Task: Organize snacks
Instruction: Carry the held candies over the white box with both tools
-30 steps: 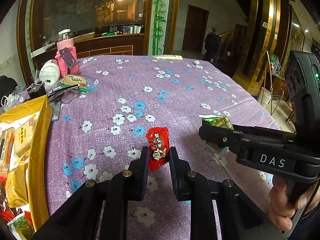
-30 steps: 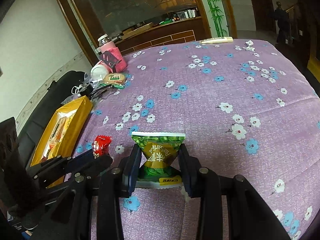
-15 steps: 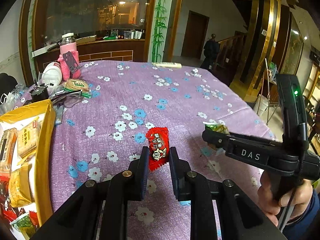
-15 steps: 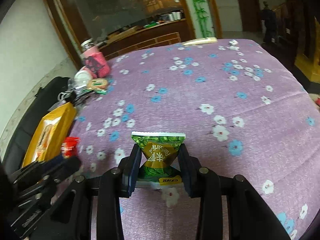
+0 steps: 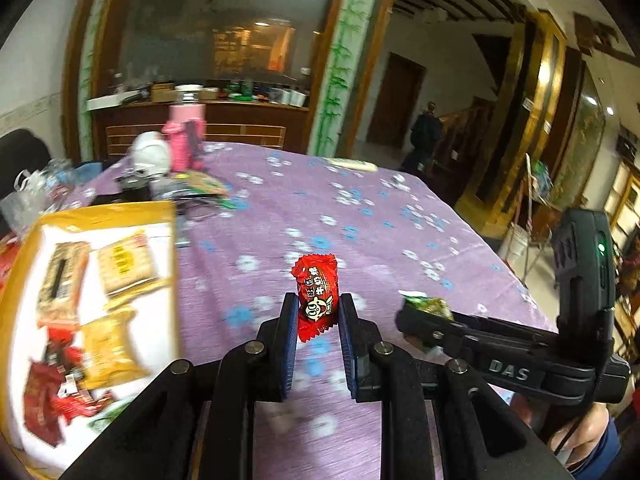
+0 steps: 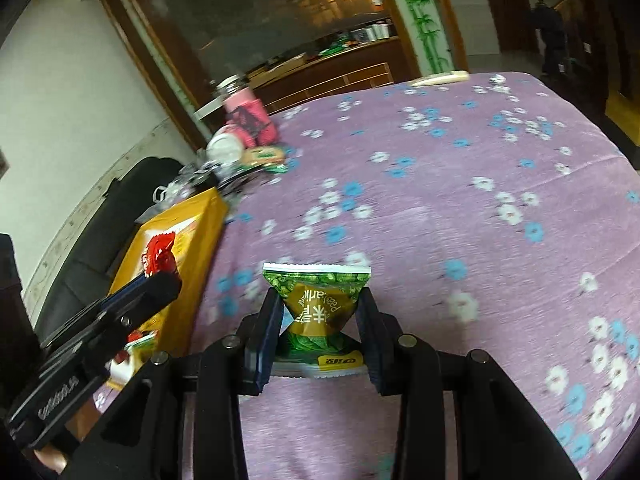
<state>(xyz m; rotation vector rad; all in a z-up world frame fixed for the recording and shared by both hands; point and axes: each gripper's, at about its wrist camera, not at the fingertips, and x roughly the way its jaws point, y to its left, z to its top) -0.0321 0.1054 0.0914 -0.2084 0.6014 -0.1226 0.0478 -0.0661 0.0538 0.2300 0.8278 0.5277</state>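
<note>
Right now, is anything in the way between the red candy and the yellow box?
Nothing visible. The left gripper holds the red candy up over bare purple tablecloth, and the open yellow box with snack packets sits just to its left.

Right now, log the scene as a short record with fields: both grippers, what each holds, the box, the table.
left gripper: shut on red candy, held above the cloth
right gripper: shut on green packet, pinched at its middle
box: yellow, open, at the table's left side, several wrapped snacks inside
table: purple cloth with flowers
far left corner: pink bottle among clutter
blur: both views are smeared, small print unreadable
</note>
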